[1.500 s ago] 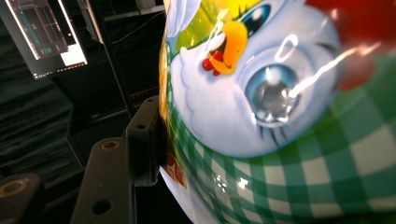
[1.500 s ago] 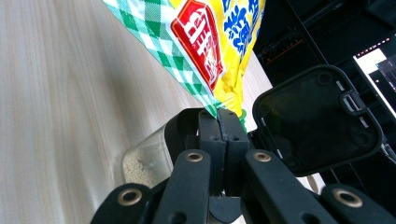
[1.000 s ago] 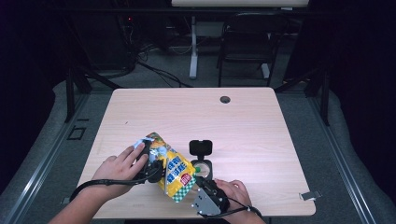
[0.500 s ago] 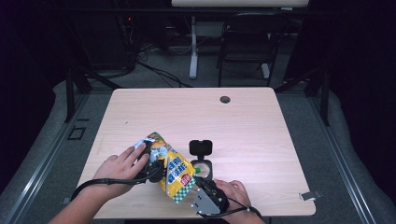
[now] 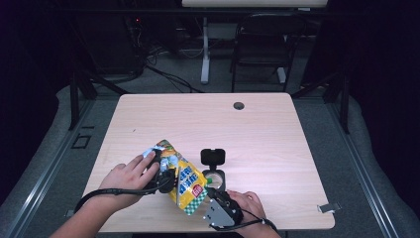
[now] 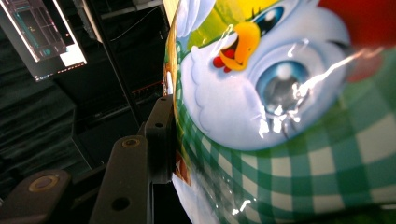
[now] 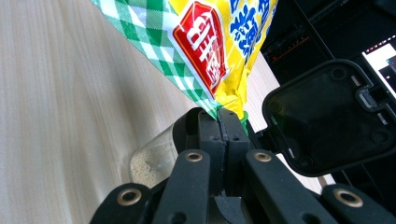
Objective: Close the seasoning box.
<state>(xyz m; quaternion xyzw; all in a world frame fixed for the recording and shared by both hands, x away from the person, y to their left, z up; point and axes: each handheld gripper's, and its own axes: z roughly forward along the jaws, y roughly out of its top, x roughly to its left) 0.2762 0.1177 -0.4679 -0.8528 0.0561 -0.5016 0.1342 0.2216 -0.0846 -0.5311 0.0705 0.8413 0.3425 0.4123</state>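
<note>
A yellow snack bag [image 5: 184, 181] hangs tilted between both tongs. The left gripper [image 5: 166, 178] clamps its upper side; the right gripper [image 7: 223, 122] pinches its lower corner, just above an open clear container [image 5: 216, 175] with a black lid [image 7: 327, 116].

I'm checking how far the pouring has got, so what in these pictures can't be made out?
- Inside of the clear container: right gripper view, hidden by the right gripper; high view, too small.
- Far jaw of the left gripper: left gripper view, behind the snack bag.
- Bag's mouth: whether it is open cannot be told in any view.
- Bag lettering: high view, too small.
</note>
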